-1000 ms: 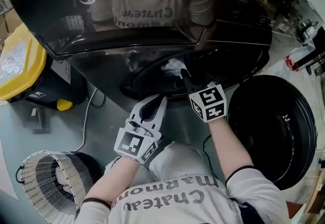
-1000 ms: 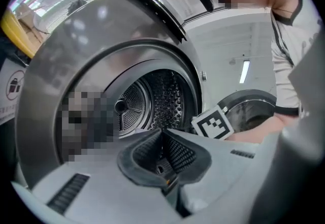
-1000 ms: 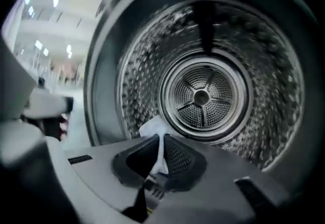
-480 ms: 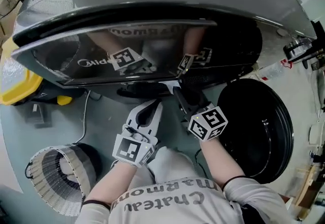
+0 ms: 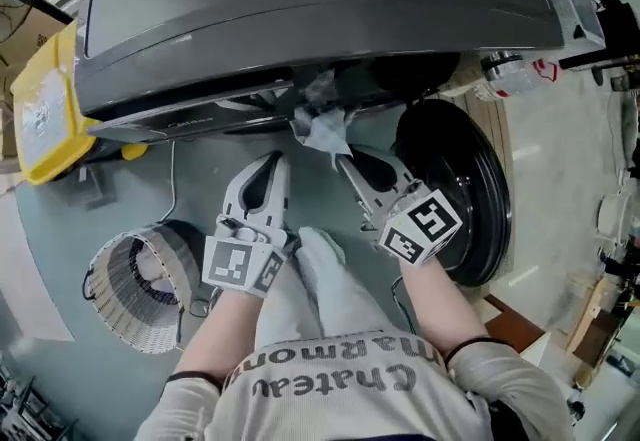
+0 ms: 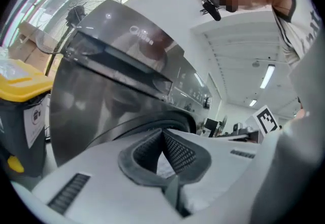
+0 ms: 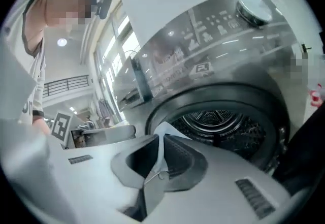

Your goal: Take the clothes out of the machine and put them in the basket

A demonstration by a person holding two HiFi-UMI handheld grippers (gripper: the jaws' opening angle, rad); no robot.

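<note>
The right tool (image 7: 160,140) is clenched on a thin fold of a pale cloth (image 5: 325,129). Only a narrow edge sits between its pads, and the rest bunches at its tips, just in front of the machine (image 5: 300,19). The left tool (image 6: 162,134) has its jaws pressed together at the tips, with nothing in them that I can make out.

So slight a pinch could let the cloth slide out once its weight hangs free. The drum opening (image 7: 218,116) lies straight ahead of the right tool, so a fold could catch on the rim and be tugged loose. The round door (image 5: 455,189) stands open just on that tool's outer side, and a wide swing could knock it. The basket (image 5: 140,289) stands beyond the left tool, well apart from the right one. The carry will likely have to cross the person's knees and the other tool, and a low carry would drag the fabric over the floor (image 5: 40,259).

That floor is smooth and grey-green, with a thin cable (image 5: 170,199) running across it. Farther out past the left tool, a yellow-lidded bin (image 5: 45,99) stands beside the machine. The room beyond is brightly lit, with clutter on the right tool's side.
</note>
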